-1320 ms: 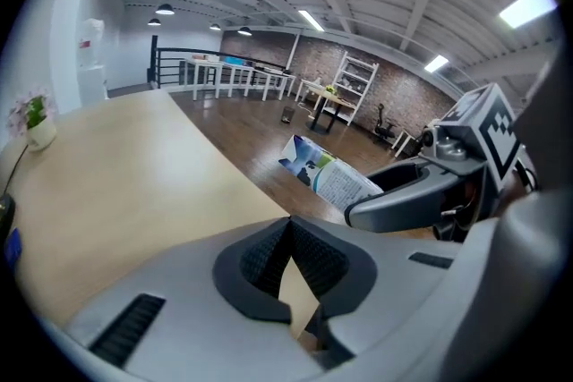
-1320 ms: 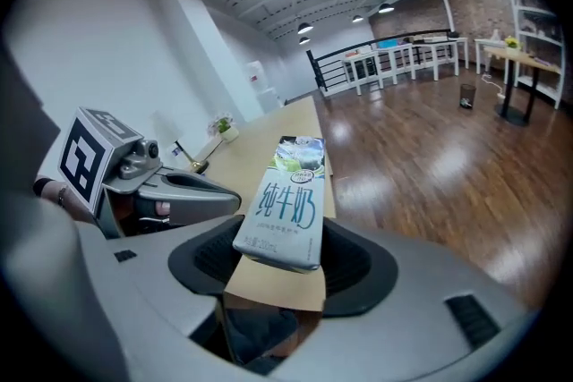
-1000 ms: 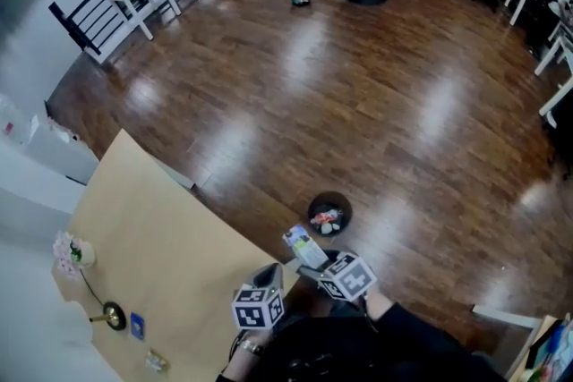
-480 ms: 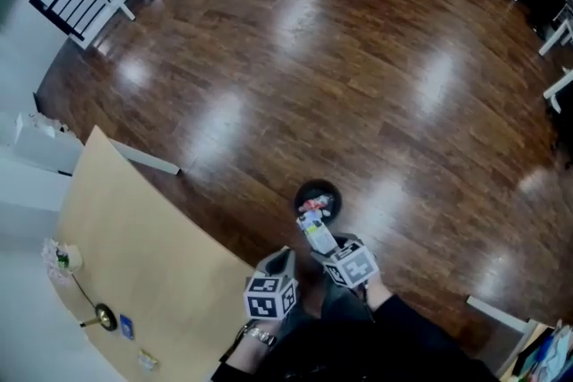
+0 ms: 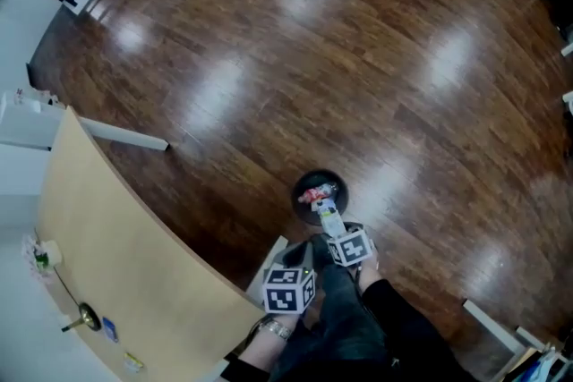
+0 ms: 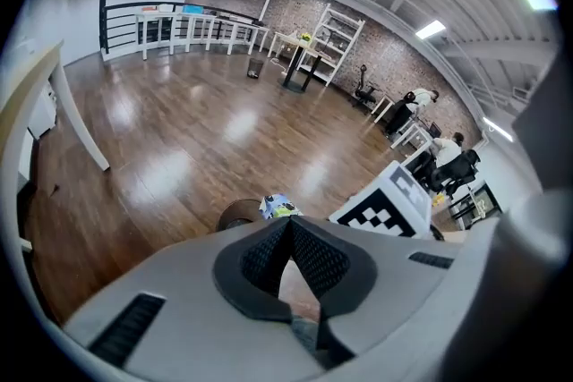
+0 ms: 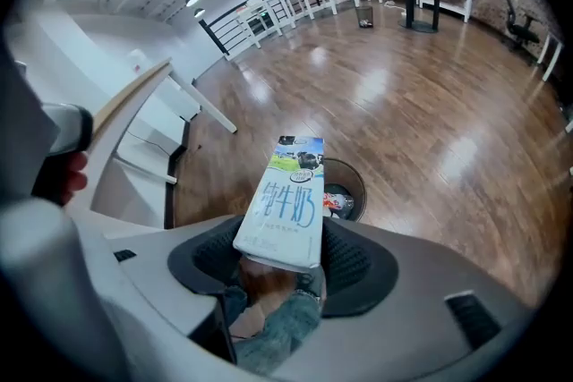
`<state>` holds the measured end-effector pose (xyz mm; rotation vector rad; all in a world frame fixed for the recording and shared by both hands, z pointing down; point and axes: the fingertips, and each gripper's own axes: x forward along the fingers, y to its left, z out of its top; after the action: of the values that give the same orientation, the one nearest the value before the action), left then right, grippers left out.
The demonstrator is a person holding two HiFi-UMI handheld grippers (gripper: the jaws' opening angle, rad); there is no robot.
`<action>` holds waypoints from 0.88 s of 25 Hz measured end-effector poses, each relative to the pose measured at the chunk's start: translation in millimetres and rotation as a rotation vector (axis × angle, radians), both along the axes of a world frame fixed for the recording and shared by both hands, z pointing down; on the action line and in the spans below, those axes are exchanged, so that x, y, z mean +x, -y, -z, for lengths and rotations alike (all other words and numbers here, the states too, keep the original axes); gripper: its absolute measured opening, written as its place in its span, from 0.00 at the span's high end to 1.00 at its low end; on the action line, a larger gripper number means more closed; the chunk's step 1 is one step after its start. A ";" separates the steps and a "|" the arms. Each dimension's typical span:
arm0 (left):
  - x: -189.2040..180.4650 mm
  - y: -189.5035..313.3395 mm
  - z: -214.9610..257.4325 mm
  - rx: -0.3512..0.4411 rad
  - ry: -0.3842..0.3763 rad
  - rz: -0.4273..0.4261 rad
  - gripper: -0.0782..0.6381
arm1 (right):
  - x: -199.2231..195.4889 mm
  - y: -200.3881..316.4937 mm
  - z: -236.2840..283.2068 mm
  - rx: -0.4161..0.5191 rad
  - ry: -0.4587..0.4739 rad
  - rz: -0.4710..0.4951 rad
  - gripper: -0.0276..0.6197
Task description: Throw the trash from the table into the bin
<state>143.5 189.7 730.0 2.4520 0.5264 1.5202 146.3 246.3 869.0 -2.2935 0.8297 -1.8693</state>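
A white and blue milk carton (image 7: 286,201) is clamped between the pads of my right gripper (image 7: 285,250) and sticks out forward. In the head view the carton (image 5: 329,217) hangs over the near rim of the round black bin (image 5: 318,194), which stands on the floor with red and white trash inside. The bin (image 7: 345,188) lies just beyond the carton's tip. My left gripper (image 6: 288,228) is shut with nothing in it. It hangs to the left of the right gripper (image 5: 336,233), beside the table edge (image 5: 242,304), and the bin (image 6: 240,212) shows past its jaws.
The tan table (image 5: 116,237) fills the lower left; a blue card (image 5: 109,328), a gold item (image 5: 85,315) and a small wrapper (image 5: 132,360) lie near its far left end. The person's legs (image 5: 340,335) are below the grippers. Wooden floor (image 5: 358,58) stretches beyond.
Both grippers have come down and moved from the table edge toward the bin. The carton has gone from short of the bin to over its near rim.
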 end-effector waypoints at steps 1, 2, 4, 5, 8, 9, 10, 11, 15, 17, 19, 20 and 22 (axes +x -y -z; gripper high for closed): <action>1.6 0.1 -6.4 -0.001 0.010 0.006 0.89 | 3.9 -0.9 -15.9 -0.010 0.015 -0.008 0.55; 2.5 0.2 -11.7 -0.003 0.020 0.011 0.89 | 7.7 -1.6 -30.2 -0.019 0.028 -0.014 0.55; 2.8 -0.4 -20.5 -0.007 0.035 0.013 0.89 | 13.7 -2.7 -52.1 -0.037 0.051 -0.023 0.55; 2.4 -0.9 -24.2 -0.007 0.040 0.011 0.89 | 15.2 -3.1 -59.4 -0.044 0.059 -0.026 0.54; -0.1 -1.4 -32.5 -0.003 0.056 0.003 0.89 | 15.2 -5.0 -71.3 -0.058 0.077 -0.028 0.54; -2.0 -1.6 -34.4 -0.003 0.062 0.000 0.89 | 14.2 -5.8 -73.5 -0.062 0.082 -0.028 0.51; -4.3 -1.8 -36.4 -0.003 0.068 -0.002 0.89 | 13.1 -6.6 -75.4 -0.066 0.087 -0.028 0.42; -6.3 -2.2 -38.4 -0.002 0.073 -0.003 0.89 | 11.9 -7.5 -77.1 -0.070 0.091 -0.027 0.41; -9.3 -2.6 -43.4 0.001 0.088 -0.007 0.89 | 7.3 -10.8 -85.1 -0.085 0.111 -0.025 0.41; -9.2 -2.4 -41.3 0.001 0.092 -0.006 0.89 | 6.2 -11.4 -88.4 -0.087 0.115 -0.027 0.41; -7.9 -2.2 -38.9 0.002 0.085 -0.007 0.89 | 6.9 -10.3 -88.5 -0.077 0.107 -0.033 0.41; -6.8 -2.0 -38.1 0.003 0.078 -0.008 0.89 | 8.3 -8.9 -86.4 -0.065 0.095 -0.039 0.41; -3.7 -1.7 -36.5 0.004 0.068 -0.006 0.89 | 11.0 -8.1 -79.1 -0.045 0.065 -0.053 0.41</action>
<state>139.8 191.4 766.5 2.3936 0.5191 1.6018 157.3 254.4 948.1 -2.2434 0.7187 -1.9474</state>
